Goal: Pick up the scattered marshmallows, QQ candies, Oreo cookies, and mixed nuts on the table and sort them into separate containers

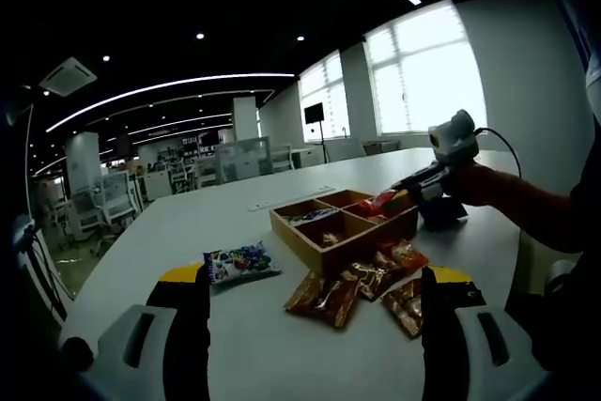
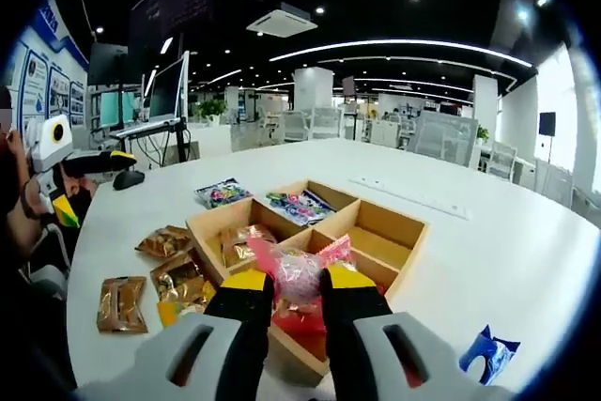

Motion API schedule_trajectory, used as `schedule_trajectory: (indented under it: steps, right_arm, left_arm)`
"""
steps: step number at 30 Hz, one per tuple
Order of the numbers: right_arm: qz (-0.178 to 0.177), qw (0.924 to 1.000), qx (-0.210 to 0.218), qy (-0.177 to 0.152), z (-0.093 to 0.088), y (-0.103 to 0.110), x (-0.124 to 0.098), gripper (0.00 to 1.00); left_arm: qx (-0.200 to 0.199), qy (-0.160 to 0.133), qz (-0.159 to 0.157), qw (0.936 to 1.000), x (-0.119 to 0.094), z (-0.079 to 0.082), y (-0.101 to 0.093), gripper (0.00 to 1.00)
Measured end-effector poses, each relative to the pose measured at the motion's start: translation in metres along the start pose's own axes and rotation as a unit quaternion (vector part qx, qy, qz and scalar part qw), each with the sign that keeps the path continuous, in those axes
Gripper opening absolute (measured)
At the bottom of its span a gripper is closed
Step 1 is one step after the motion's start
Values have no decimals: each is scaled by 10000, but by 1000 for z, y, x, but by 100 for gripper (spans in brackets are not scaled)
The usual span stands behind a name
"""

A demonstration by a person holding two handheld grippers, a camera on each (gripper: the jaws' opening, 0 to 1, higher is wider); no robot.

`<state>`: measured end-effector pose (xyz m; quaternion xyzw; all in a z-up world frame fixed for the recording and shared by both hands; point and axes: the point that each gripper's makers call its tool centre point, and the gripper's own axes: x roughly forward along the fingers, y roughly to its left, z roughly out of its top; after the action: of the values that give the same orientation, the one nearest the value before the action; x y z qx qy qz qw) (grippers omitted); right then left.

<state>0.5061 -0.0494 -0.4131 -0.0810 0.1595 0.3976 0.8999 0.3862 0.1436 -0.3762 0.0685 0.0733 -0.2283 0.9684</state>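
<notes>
Snack packets lie on the white bench [image 2: 488,223] around a wooden tray [image 2: 399,232] split into four compartments. The right gripper [image 2: 297,281] pinches a pink packet [image 2: 299,268] over the tray's nearest compartment. Brown packets [image 1: 324,296] sit just beside the tray, a colourful packet [image 1: 239,262] a little apart, and a blue packet [image 2: 488,352] on the tray's other side. The left gripper [image 1: 315,302] hangs above the bench with jaws spread wide, holding nothing.

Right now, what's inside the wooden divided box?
Square wooden divided box: colourful packets in the far compartment, a brown packet at left, one compartment bare. The right claw, holding a pink packet, covers the nearest compartment.
</notes>
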Motion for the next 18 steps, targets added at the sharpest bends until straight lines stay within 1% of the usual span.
schedule_trajectory:
  steps: [9,13,18]
  right_arm:
    - [-108,9999,-3,-32,2,-5,-3,18]
    - [-194,9998,-78,19,0,-8,-3,18]
    - [-194,9998,-92,18,-1,-8,-1,18]
  left_arm:
    - [11,-21,-42,10000,2,2,-2,97]
    - [9,-15,-60,10000,3,2,-3,97]
    - [-36,-21,-41,10000,2,0,-2,97]
